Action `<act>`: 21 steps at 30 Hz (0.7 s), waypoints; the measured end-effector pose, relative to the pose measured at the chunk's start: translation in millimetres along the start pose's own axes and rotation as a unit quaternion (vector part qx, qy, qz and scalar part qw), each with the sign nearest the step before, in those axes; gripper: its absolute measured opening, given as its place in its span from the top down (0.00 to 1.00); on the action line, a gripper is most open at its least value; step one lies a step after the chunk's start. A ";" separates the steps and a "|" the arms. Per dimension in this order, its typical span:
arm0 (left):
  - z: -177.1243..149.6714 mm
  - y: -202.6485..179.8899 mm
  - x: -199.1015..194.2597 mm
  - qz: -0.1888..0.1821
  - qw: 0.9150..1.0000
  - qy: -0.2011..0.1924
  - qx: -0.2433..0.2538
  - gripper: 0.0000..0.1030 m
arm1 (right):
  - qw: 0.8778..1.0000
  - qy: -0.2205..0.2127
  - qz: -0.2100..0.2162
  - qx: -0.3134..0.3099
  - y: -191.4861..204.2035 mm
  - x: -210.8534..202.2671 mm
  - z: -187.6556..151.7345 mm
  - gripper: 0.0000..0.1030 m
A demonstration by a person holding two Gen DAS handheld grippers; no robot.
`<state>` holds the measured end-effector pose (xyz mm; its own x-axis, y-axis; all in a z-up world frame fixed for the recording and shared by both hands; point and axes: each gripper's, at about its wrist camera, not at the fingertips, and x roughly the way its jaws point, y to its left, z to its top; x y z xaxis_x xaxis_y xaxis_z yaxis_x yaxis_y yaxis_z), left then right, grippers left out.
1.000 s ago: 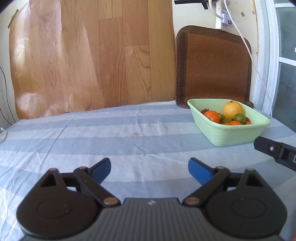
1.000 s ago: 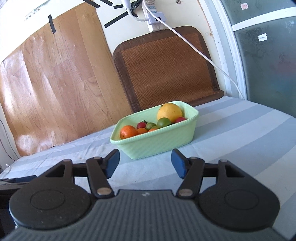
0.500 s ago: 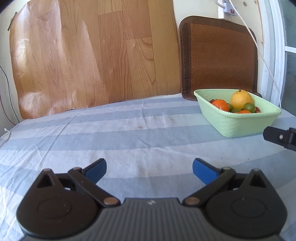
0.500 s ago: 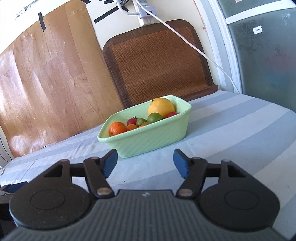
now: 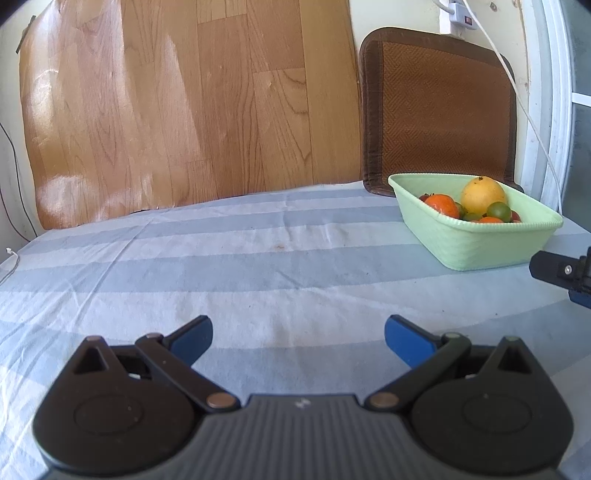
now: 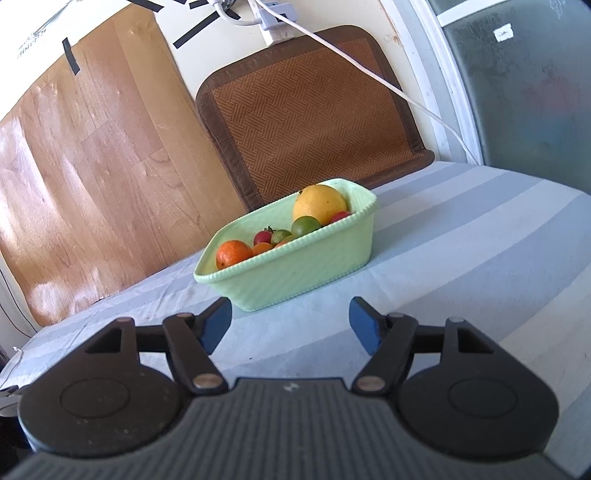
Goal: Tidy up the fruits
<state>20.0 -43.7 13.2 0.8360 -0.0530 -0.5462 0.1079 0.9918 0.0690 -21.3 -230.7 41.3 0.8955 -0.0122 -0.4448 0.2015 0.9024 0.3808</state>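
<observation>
Fruits (image 6: 320, 202) fill the green basket (image 6: 295, 269) before a woven mat (image 6: 310, 110); right gripper (image 6: 290, 321) and left gripper (image 5: 298, 335) gape empty

Home room, striped tablecloth (image 5: 258, 266), woven mat (image 6: 310, 110), wall socket (image 6: 275, 18)

Gripper body, left wrist view: a small white mark (image 5: 302, 404) is on the ribbed grey housing; it is a logo, not letters that can be read.
Gripper body, right wrist view: the same kind of small white mark (image 6: 291, 387); no letters can be read.
Window sticker (image 6: 503, 33): a white label on the frosted glass; its print is too small to read.
Wall paper strip (image 6: 31, 40): faint lines of print at the top left; not readable.
</observation>
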 end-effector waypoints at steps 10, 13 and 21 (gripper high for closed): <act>-1.6 0.7 -1.9 0.001 1.000 -0.005 -0.003 0.00 | 1.000 0.003 0.003 0.004 -1.6 0.4 0.1 0.29; -1.4 -0.4 -1.5 0.007 1.000 -0.002 0.001 0.00 | 1.000 0.006 0.004 0.006 -2.7 1.2 0.7 0.29; -0.6 0.1 -0.9 0.009 1.000 0.003 -0.004 0.00 | 1.000 0.010 0.005 0.006 -4.3 2.6 1.5 0.29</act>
<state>19.0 -43.5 13.2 0.8348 -0.0342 -0.5494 0.0886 0.9934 0.0727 -19.2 -235.3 39.7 0.8895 0.0060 -0.4569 0.1970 0.8972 0.3953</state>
